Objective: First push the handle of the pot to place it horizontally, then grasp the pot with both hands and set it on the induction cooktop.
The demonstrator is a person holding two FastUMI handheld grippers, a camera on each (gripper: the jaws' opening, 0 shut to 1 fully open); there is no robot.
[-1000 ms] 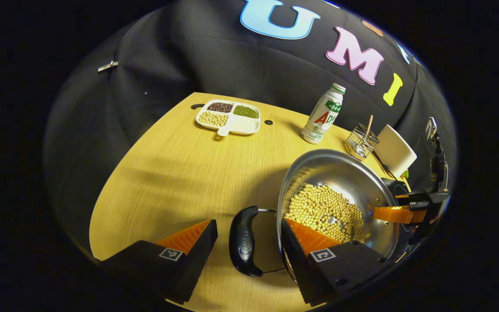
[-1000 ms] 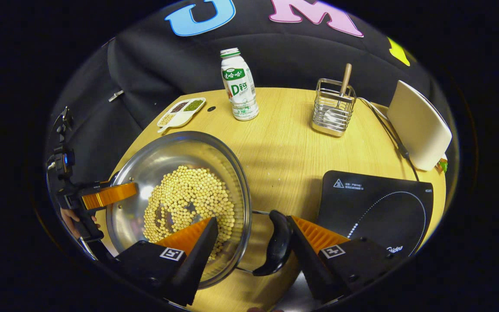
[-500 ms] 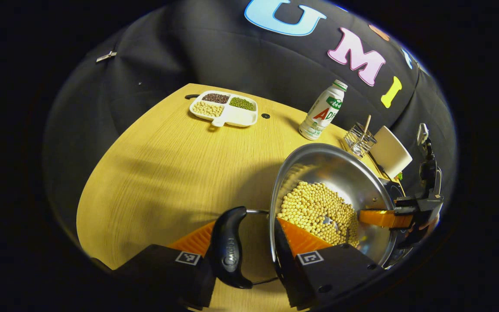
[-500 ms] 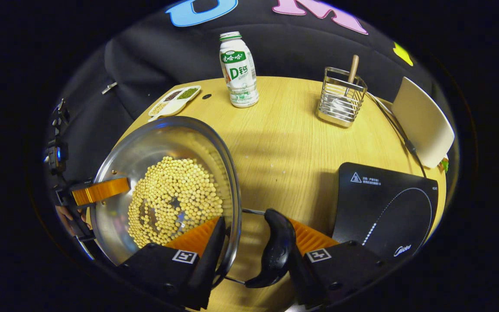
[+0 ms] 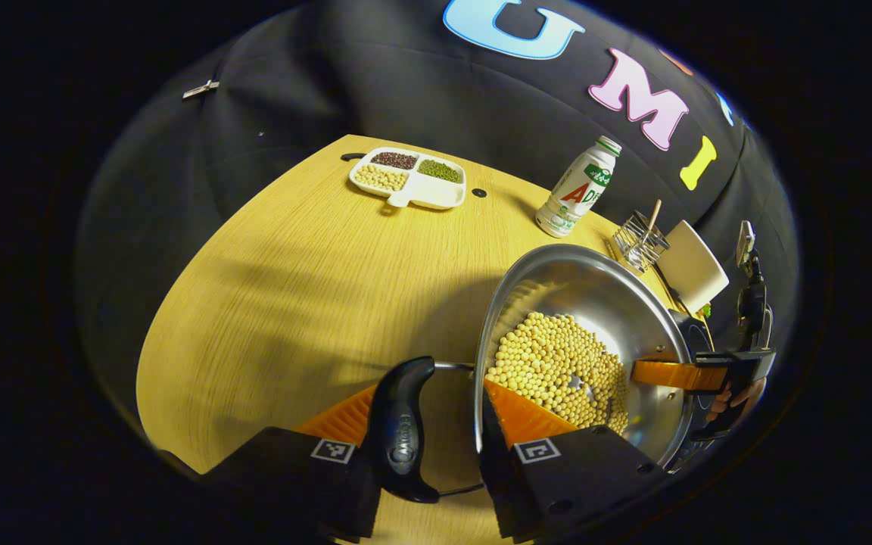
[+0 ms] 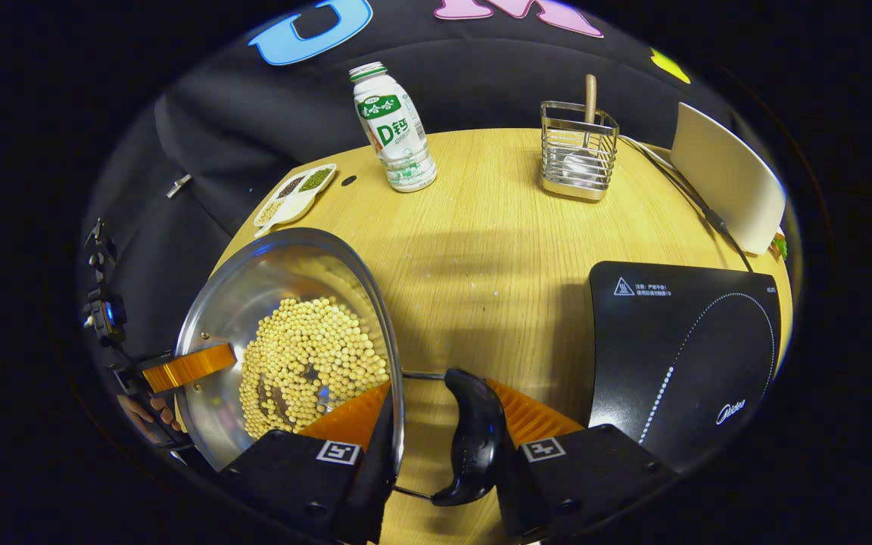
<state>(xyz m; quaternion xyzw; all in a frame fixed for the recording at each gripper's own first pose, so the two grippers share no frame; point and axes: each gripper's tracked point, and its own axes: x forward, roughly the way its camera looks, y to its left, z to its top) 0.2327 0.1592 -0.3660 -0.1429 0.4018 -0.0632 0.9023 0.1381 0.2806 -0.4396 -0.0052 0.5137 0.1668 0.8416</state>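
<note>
A wide steel pot (image 5: 595, 284) holding soybeans (image 5: 557, 363) sits at the table's near side. In the left gripper view my left gripper (image 5: 427, 392) is shut across the pot's black side handle (image 5: 402, 424) and rim, one finger outside the handle and the other inside the pot wall. The right gripper (image 5: 674, 373) grips the far rim. In the right gripper view my right gripper (image 6: 438, 389) clamps the other black handle (image 6: 474, 435) and the pot (image 6: 277, 269) rim the same way. The left gripper (image 6: 188, 365) holds the opposite side. The black induction cooktop (image 6: 678, 341) lies just right of the pot.
A drink bottle (image 6: 392, 129), a wire utensil basket (image 6: 578, 147) with a spoon and a divided dish of beans (image 6: 294, 195) stand along the far side of the wooden table (image 6: 481, 250). A white board (image 6: 727, 185) and cable sit behind the cooktop.
Both grippers have gone from open around the handles to shut on them. In the right gripper view the cooktop has come nearer.
</note>
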